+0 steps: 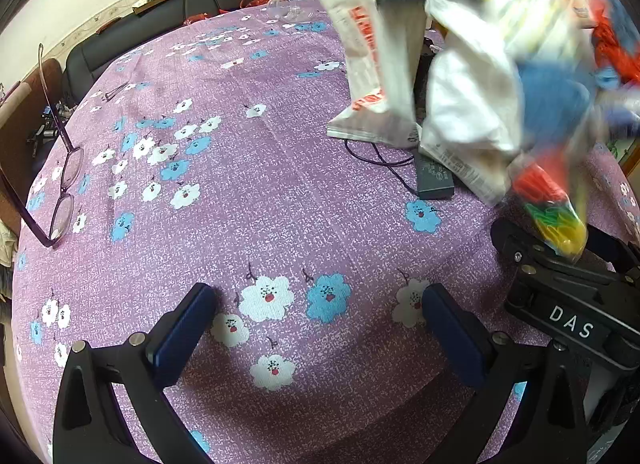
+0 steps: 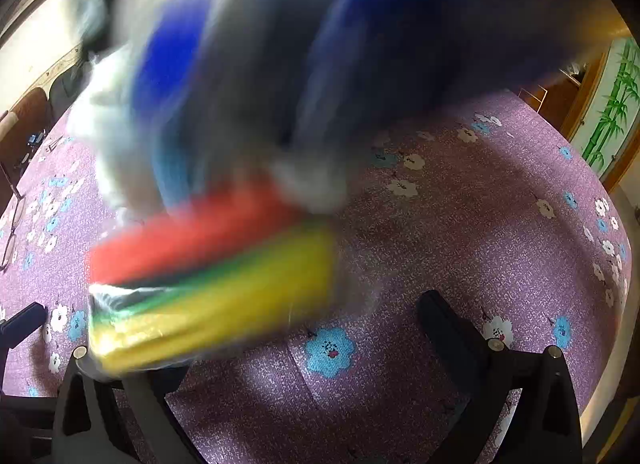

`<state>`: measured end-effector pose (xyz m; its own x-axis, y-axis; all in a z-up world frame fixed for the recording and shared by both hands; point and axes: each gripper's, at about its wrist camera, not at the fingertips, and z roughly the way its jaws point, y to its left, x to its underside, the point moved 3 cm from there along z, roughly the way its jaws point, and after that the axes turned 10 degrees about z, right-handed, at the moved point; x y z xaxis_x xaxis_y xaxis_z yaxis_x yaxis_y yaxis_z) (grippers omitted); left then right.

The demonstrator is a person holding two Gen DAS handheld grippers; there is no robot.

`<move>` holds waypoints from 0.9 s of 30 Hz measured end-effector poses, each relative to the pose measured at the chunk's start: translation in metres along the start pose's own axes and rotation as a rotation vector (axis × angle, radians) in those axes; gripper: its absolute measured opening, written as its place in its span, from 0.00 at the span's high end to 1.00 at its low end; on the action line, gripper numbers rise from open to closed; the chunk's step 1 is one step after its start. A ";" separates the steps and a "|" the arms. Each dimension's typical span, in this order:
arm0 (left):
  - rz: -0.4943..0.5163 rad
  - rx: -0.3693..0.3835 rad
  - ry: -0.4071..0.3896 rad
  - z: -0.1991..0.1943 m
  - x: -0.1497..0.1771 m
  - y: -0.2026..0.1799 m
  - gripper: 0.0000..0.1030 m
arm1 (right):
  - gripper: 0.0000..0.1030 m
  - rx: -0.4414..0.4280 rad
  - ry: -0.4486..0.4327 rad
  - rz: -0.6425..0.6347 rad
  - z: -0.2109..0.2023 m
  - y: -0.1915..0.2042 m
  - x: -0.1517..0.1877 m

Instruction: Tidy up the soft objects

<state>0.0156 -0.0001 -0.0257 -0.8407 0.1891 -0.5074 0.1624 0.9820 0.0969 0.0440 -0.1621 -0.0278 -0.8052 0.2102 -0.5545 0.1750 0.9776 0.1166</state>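
Observation:
A blurred, moving heap of soft things hangs over the purple floral tablecloth: white bags, a blue plush piece and a clear pack of red, green and yellow sponges. My left gripper stands open above bare cloth with nothing between its blue pads. My right gripper is open too. The sponge pack lies across its left finger and hides it, while the right finger is free. In the left wrist view the pack's yellow end reaches the right gripper.
Eyeglasses lie at the cloth's left edge. A clear plastic cup lies at the far side, before a black sofa. A dark power adapter with its cable sits under the heap. The table's edge curves at right.

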 end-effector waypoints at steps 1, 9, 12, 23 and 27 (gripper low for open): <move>-0.001 0.001 0.000 0.000 0.000 0.000 0.00 | 0.01 0.000 0.000 0.000 0.000 0.000 -0.001; 0.000 0.000 0.000 0.000 0.000 0.000 0.00 | 0.01 0.000 0.000 0.000 0.003 0.002 0.002; 0.000 0.000 0.000 0.000 0.000 0.000 0.00 | 0.01 -0.002 -0.003 0.000 0.002 0.002 0.002; 0.000 0.000 0.000 0.000 0.000 0.000 0.00 | 0.01 -0.002 -0.003 0.000 0.002 0.002 0.002; 0.000 0.000 0.000 0.000 0.000 0.000 0.00 | 0.01 -0.002 -0.003 -0.001 0.002 0.002 0.002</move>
<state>0.0156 -0.0001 -0.0257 -0.8405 0.1888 -0.5078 0.1622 0.9820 0.0966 0.0439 -0.1597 -0.0303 -0.8034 0.2097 -0.5573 0.1733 0.9778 0.1182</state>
